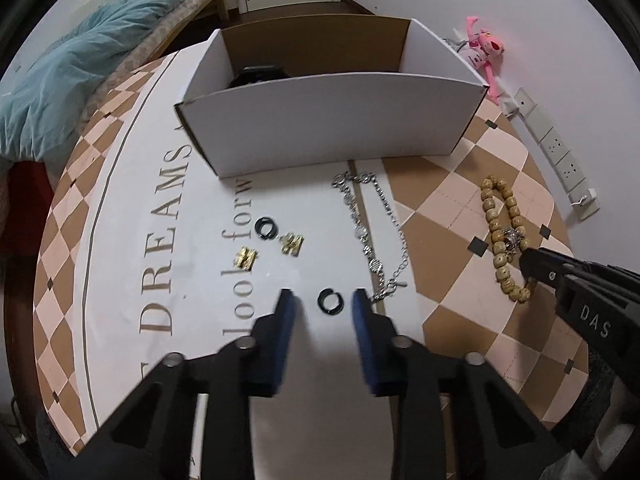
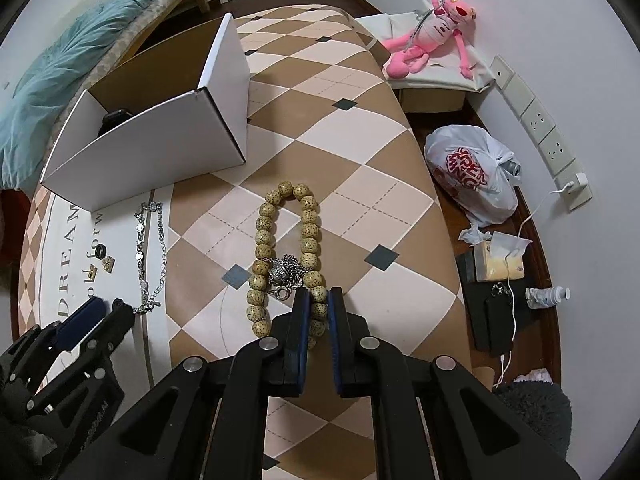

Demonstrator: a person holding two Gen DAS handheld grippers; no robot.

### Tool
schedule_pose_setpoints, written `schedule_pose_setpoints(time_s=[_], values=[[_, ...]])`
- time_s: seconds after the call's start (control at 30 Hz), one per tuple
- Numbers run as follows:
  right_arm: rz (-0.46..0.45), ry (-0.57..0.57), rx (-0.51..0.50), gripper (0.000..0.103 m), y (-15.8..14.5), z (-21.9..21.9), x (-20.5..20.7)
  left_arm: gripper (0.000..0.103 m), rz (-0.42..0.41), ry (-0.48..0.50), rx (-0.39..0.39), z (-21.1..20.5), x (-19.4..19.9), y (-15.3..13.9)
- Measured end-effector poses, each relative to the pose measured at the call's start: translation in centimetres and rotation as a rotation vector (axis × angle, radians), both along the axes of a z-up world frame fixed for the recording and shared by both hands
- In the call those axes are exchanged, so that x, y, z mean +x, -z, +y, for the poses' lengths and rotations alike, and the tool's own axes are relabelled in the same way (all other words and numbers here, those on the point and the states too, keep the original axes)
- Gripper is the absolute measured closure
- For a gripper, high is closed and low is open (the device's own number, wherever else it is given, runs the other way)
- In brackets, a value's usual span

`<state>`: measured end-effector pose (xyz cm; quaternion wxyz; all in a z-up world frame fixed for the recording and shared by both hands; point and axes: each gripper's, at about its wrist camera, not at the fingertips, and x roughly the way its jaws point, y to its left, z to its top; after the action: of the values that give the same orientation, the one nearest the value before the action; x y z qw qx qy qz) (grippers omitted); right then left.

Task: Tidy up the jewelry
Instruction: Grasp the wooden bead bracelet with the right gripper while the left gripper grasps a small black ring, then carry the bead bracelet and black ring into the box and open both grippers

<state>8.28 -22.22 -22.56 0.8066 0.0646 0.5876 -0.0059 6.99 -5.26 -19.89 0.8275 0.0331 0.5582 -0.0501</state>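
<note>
My left gripper point(image 1: 324, 298) is open, low over the table, with a black ring point(image 1: 330, 303) lying between its fingertips. A second black ring point(image 1: 266, 228), two gold earrings point(image 1: 291, 243) point(image 1: 245, 258) and a silver chain point(image 1: 376, 236) lie beyond it. A white cardboard box point(image 1: 320, 128) stands behind, with a dark item point(image 1: 258, 74) inside. My right gripper point(image 2: 319, 300) is shut on the near side of a wooden bead bracelet point(image 2: 288, 256) that lies on the table with a small silver piece point(image 2: 282, 276) on it. The bracelet point(image 1: 504, 236) also shows in the left view.
The table has a checkered cloth point(image 2: 352, 152) with a lettered white band. A pink plush toy point(image 2: 432, 32), a white plastic bag point(image 2: 472, 172), a tissue pack point(image 2: 500, 260), a charger cable and a wall socket strip point(image 2: 540, 128) are at the right. A bed with teal bedding point(image 1: 72, 64) is at the left.
</note>
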Motion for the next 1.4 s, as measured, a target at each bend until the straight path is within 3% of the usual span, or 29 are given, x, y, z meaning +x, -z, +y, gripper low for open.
schedule_pose_setpoints(time_s=[0.1, 0.37, 0.5, 0.83, 1.07, 1.2, 1.4], values=[[0.002, 0.0, 0.005, 0.093, 0.0, 0.0, 0.0, 0.093, -0.003, 0.007, -0.006, 0.0, 0.4, 0.0], [-0.012, -0.008, 0.05, 0.093, -1.0, 0.1, -0.6, 0.093, -0.013, 0.014, -0.025, 0.1, 0.3, -0.4], [-0.049, -0.027, 0.09, 0.093, -3.0, 0.3, -1.0, 0.093, -0.054, 0.022, -0.036, 0.3, -0.1, -2.3], [-0.175, -0.086, 0.213, 0.093, -10.8, 0.8, 0.6, 0.093, -0.21, 0.03, -0.076, 1.6, 0.9, -9.8], [-0.267, -0.14, 0.296, 0.093, -16.8, 1.9, 4.5, 0.093, -0.249, 0.012, -0.134, 3.1, 4.1, -13.2], [-0.253, -0.178, 0.297, 0.093, -17.4, 3.0, 7.8, 0.093, -0.23, 0.005, -0.109, 4.1, 7.3, -13.4], [-0.113, -0.192, 0.301, 0.093, -13.2, 4.3, 12.5, 0.093, -0.076, -0.018, -0.187, 5.8, 11.9, -10.4]])
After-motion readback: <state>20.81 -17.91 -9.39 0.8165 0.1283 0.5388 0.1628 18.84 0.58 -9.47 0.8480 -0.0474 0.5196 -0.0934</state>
